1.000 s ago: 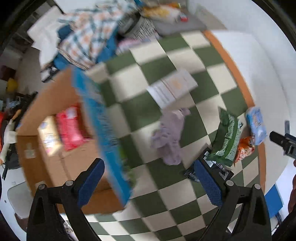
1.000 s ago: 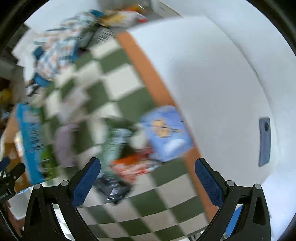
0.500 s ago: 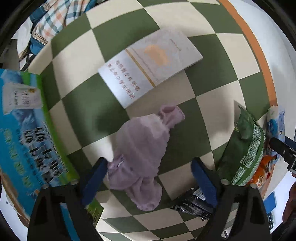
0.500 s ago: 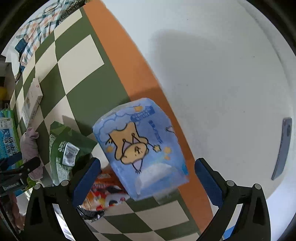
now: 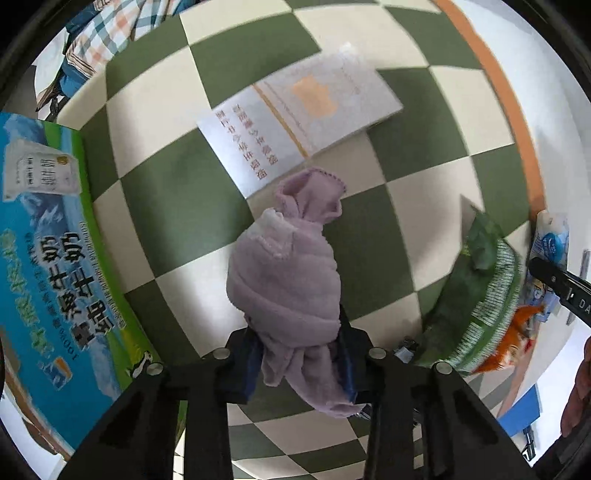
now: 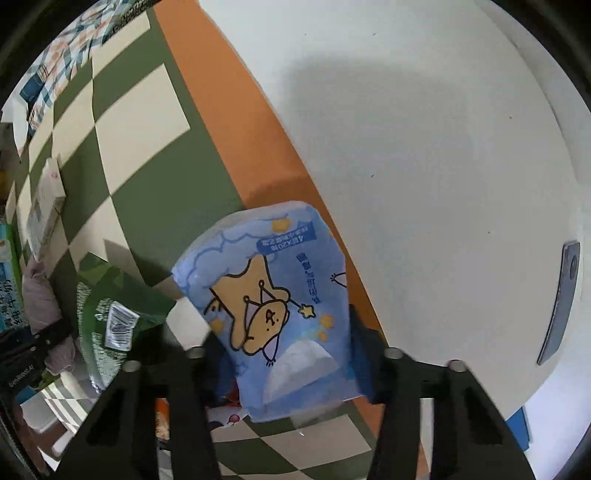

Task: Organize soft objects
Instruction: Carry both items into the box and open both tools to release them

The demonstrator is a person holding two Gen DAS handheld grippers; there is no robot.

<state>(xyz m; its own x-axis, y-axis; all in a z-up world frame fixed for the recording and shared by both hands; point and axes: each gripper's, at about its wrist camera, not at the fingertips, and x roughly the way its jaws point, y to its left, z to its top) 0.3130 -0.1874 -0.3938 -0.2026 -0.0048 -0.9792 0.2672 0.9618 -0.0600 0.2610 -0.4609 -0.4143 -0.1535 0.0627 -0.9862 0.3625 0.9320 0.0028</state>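
My left gripper (image 5: 300, 363) is shut on a crumpled lilac cloth (image 5: 288, 273) that lies on the green-and-cream checked floor. My right gripper (image 6: 288, 363) is shut on a soft blue tissue pack (image 6: 280, 302) printed with a cartoon bear, at the orange border beside the white wall. The cloth also shows at the left edge of the right wrist view (image 6: 38, 295), and the tissue pack at the right edge of the left wrist view (image 5: 550, 236).
A white booklet (image 5: 299, 122) lies just beyond the cloth. A blue-and-green milk carton box (image 5: 44, 258) stands to the left. A green snack bag (image 5: 480, 291) and an orange packet (image 5: 513, 336) lie between the grippers. Plaid fabric (image 5: 107, 33) lies far left.
Both grippers moved down and forward, then closed: the left onto the lilac cloth, the right onto the blue tissue pack. Half a second ago both were open around them.
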